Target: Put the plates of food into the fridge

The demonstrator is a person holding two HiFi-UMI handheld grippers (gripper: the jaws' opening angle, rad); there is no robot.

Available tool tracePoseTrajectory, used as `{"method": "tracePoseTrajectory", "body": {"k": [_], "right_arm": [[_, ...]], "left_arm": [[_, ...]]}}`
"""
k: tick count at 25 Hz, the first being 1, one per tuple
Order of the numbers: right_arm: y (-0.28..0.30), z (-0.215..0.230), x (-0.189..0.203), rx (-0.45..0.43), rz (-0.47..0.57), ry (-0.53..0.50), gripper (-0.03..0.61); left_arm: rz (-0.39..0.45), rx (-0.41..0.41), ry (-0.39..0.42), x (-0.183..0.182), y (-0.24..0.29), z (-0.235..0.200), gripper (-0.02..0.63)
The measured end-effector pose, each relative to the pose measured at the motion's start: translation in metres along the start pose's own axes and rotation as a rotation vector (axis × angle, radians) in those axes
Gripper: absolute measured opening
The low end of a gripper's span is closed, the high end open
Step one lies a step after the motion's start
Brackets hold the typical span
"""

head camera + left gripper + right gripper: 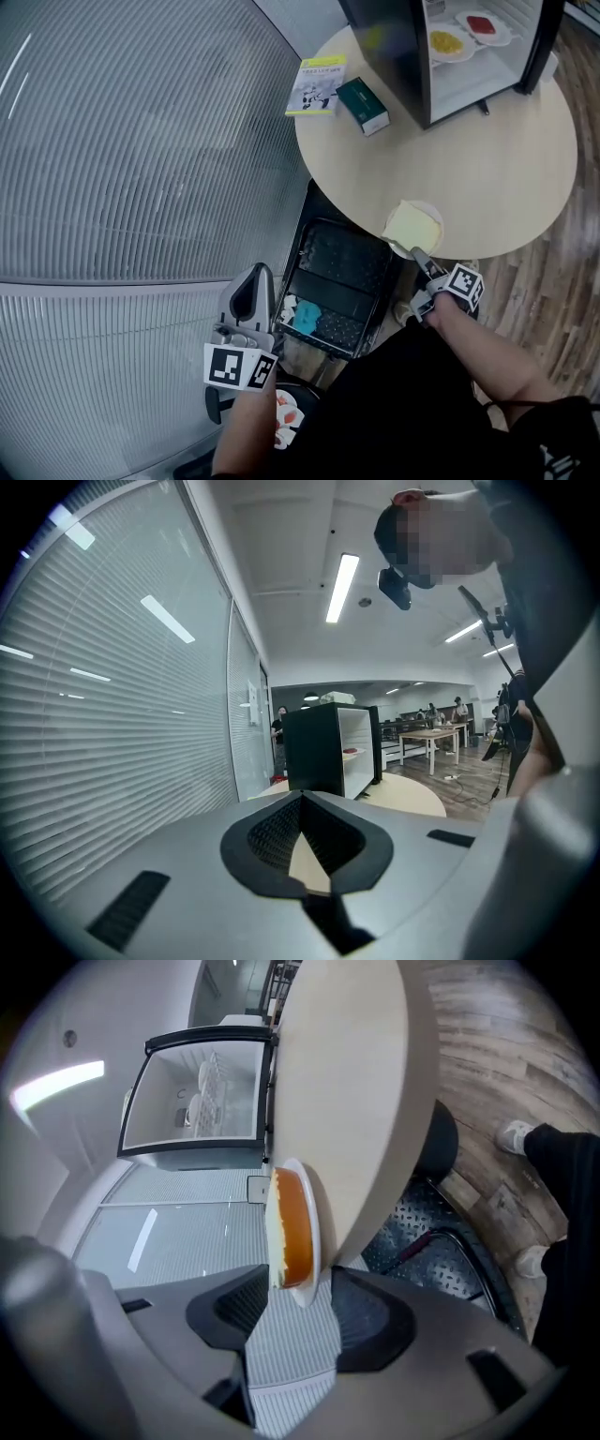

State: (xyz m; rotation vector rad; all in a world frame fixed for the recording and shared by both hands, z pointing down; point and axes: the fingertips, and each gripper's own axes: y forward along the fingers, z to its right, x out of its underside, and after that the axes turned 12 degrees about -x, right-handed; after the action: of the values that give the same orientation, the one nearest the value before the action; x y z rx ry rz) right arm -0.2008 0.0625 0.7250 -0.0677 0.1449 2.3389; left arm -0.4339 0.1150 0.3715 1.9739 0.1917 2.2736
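- The left gripper (254,277) hangs low at 7 o'clock from the round table (487,169), beside the ribbed glass wall (122,141). In the left gripper view its jaws meet at the tips with nothing between them (300,803).
- A booklet (318,84) and a dark green box (363,105) lie side by side at the table's 10 o'clock edge.
- The small black fridge (394,47) stands on the table at 12 o'clock with its door open. On its shelf sit a plate of yellow food (448,42) and, at that plate's 2 o'clock, a plate of red food (481,25).
- The white plate with a pale slice of food (412,228) rests at the table's 6 o'clock edge, its rim reaching just past the tabletop.
- The right gripper (421,255) comes in from 5 o'clock of that plate. In the right gripper view its jaws stand apart around the plate's near rim (298,1283); a gap shows beside the rim, so the pads do not press on it.
- Under the table at 7 o'clock sits a black crate (337,281).
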Motion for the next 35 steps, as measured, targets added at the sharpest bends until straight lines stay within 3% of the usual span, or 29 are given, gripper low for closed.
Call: {"method": "tracePoseTrajectory", "body": {"k": [4,7,11,21,27,35], "right_arm": [[-0.001,0.002,0.003,-0.016,0.015,0.031,0.192],[0.003,0.002,0.001,-0.054,0.07,0.117,0.192],[0.007,0.01,0.0,0.019,0.121,0.25,0.192],[-0.013,0.007,0.013,0.026,0.043,0.154,0.138],[-0.005,-0.019,0.015,-0.08,-0.005,0.086,0.104],[0.002,-0.046,0.008,-0.141,-0.04,0.043,0.1]], "left_arm": [[-0.02,-0.014,0.008,0.003,-0.002,-0.007,0.003],[-0.021,-0.019,0.003,0.006,-0.001,-0.012,0.003],[-0.03,-0.003,-0.004,0.01,0.006,-0.009,0.003],[-0.009,0.036,-0.013,0.001,0.026,0.001,0.003],[-0.012,0.026,-0.023,0.004,0.024,-0.002,0.003],[-0.003,0.009,-0.038,0.002,0.022,-0.003,0.003]]}}
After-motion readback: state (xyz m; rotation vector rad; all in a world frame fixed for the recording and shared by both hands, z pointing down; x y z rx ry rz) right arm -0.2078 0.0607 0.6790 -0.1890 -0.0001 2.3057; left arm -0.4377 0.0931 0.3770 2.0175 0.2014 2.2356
